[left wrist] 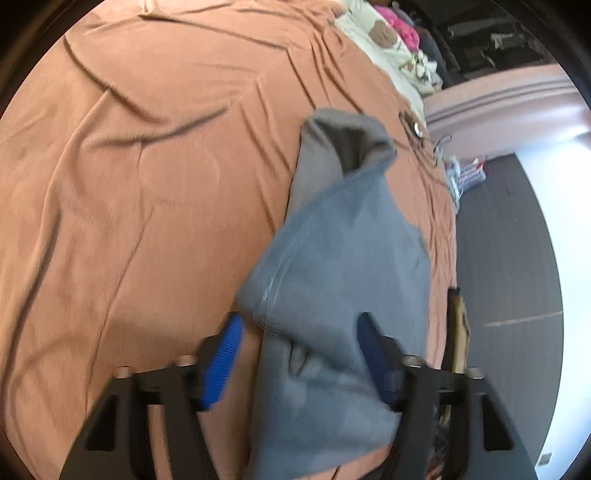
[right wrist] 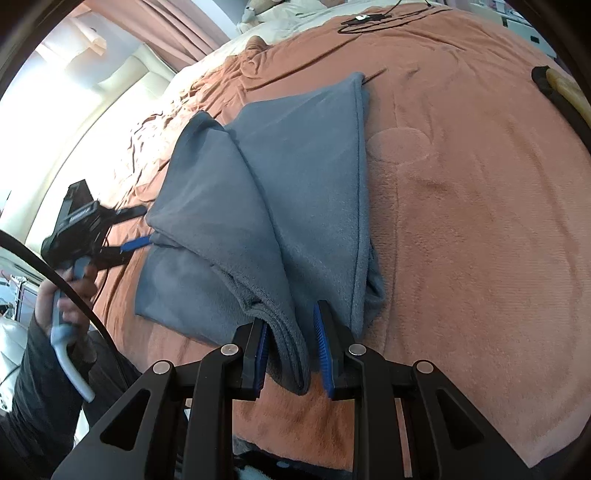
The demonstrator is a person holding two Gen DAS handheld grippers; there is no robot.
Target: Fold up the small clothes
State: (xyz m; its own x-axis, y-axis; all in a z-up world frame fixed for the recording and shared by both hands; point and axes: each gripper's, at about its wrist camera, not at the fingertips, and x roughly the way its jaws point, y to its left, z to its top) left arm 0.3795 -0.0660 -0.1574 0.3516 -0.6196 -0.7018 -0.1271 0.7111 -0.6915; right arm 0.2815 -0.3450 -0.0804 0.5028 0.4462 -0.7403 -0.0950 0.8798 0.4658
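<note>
A grey-blue fleece garment (right wrist: pixel 258 184) lies partly folded on the orange bed cover (right wrist: pixel 461 221), with one flap laid diagonally over the rest. My right gripper (right wrist: pixel 290 317) stands at its near edge. The layered fold sits between the blue pads, touching the left pad (right wrist: pixel 263 350), with a gap at the right one. In the left wrist view the garment (left wrist: pixel 332 258) runs up between the fingers of my left gripper (left wrist: pixel 299 321), which is open wide, its left pad (left wrist: pixel 221 362) clear of the cloth. The left gripper (right wrist: pixel 142 227) also shows at the garment's far corner.
A person's hand (right wrist: pixel 70 288) holds the left gripper's handle. White bedding with a pink item (left wrist: pixel 391 48) lies at the head of the bed. A black cable and a small device (right wrist: pixel 365 18) rest on the cover. A black-and-tan object (right wrist: pixel 561 92) sits at the bed's edge above dark floor (left wrist: pixel 509 240).
</note>
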